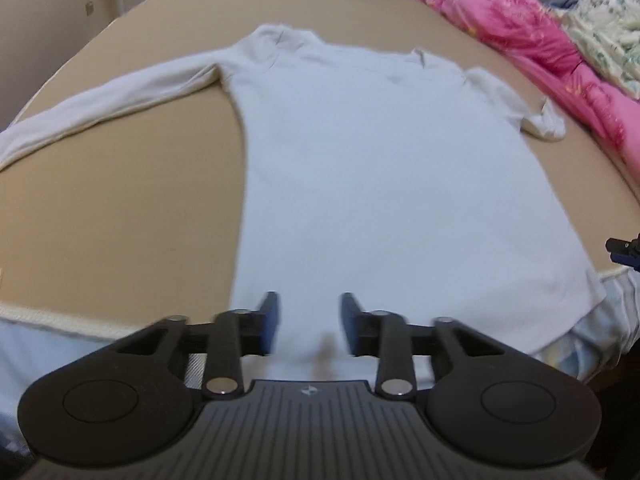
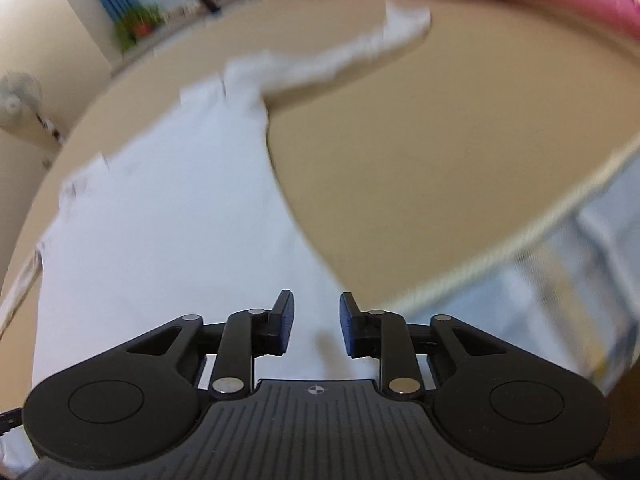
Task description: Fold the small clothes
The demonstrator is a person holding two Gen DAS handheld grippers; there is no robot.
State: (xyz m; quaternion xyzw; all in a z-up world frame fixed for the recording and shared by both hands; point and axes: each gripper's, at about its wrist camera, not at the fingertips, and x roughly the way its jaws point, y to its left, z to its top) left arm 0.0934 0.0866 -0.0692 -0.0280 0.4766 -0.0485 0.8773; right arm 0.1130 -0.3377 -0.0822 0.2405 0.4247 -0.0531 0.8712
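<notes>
Shirt (image 1: 360,160) lying flat on tan bed (image 1: 120,208), near hem overhanging; left gripper (image 1: 308,322) and right gripper (image 2: 316,326) hovering spread, empty. Risking uneven pinches, dragging fabric crooked.

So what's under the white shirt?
The white shirt lies spread flat on a tan bed cover, which shows all around it. Whatever sits directly beneath the cloth is covered, so nothing else can be seen there.
</notes>
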